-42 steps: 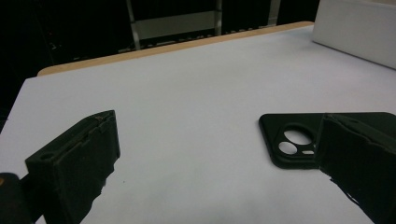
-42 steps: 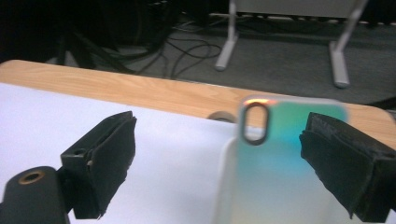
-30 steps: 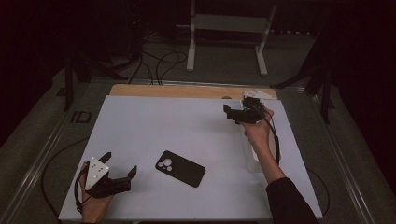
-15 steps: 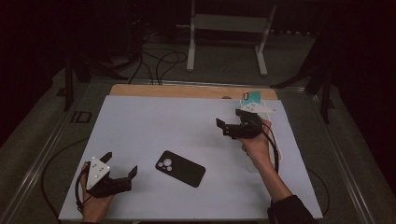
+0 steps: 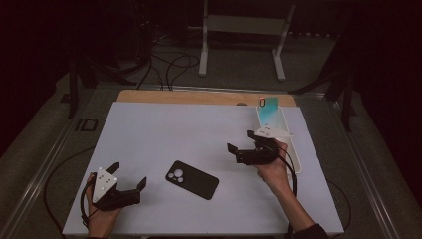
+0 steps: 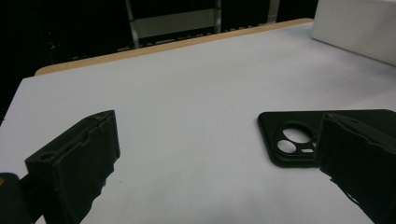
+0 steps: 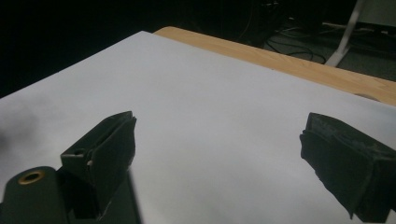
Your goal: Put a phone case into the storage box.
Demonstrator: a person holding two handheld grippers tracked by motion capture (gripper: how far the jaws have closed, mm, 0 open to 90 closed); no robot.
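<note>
A black phone case (image 5: 192,179) lies camera-cutout up on the white mat (image 5: 169,134), near the front middle. My left gripper (image 5: 129,175) rests at the front left corner, open and empty. From its own view the case (image 6: 294,140) sits just beyond the right jaw, and the gripper (image 6: 219,154) holds nothing. My right gripper (image 5: 241,142) hovers open at the right of the mat, pointing left, beside a narrow white tray (image 5: 294,152). A teal phone-like item (image 5: 270,106) lies at the tray's far end. In the right gripper view the gripper (image 7: 219,158) is open over bare mat.
A wooden table edge (image 5: 199,96) runs along the back of the mat. Beyond it stand a white frame's legs (image 5: 204,45) and floor cables (image 5: 169,64). The tray's white wall (image 6: 359,28) shows far right in the left gripper view.
My right gripper has drawn back from the tray's far end toward the front and left, uncovering the teal item. The left gripper and the case have not moved.
</note>
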